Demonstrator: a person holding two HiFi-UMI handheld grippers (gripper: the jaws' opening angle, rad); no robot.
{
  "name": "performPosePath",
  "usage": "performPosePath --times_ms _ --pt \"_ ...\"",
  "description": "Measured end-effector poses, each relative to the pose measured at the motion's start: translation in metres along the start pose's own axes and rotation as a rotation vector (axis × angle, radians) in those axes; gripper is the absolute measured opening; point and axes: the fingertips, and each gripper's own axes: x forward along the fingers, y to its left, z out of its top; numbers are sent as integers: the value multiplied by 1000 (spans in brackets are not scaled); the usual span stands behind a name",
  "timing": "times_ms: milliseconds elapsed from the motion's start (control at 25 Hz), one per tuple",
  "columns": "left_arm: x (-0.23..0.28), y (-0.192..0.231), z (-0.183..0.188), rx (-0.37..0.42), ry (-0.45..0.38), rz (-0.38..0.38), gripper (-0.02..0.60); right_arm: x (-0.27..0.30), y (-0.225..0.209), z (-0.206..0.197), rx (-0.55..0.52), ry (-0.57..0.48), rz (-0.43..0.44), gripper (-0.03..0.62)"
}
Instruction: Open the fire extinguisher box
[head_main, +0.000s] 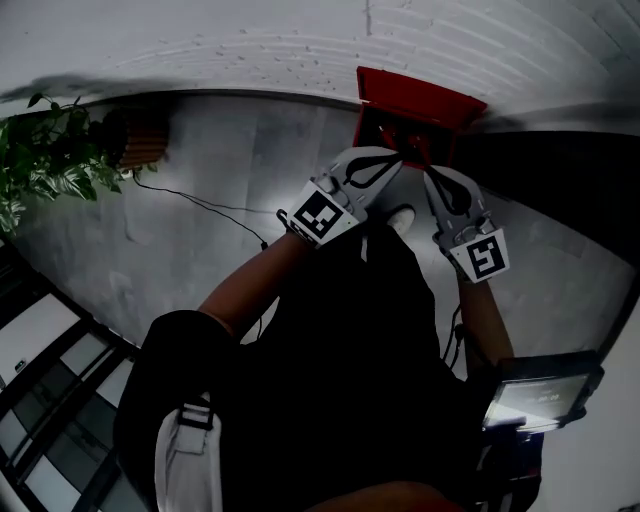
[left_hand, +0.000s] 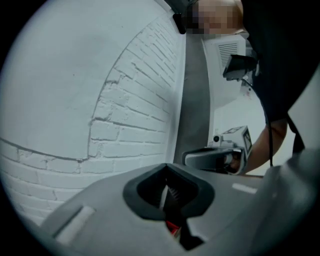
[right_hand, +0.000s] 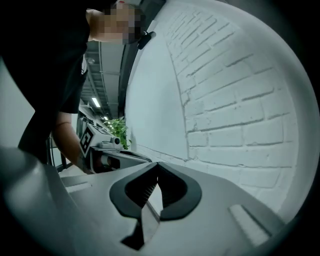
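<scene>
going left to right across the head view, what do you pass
plant → left gripper → right gripper → lit screen

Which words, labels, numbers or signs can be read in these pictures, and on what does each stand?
No words or numbers can be read.
Red metal fire extinguisher box: no legible label.
Lit grey screen, lower right: marks too blurred to read.
Left gripper and right gripper: black-and-white square code markers only, no letters.
</scene>
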Motion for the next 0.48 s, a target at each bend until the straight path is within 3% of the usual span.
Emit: performPosePath --times_ms 200,480 --pt "-28 -19 43 -11 -32 3 5 -18 33 38 -35 13 30 8" --pt "-30 -36 68 34 -89 2 5 -25 37 71 -47 -17 28 8"
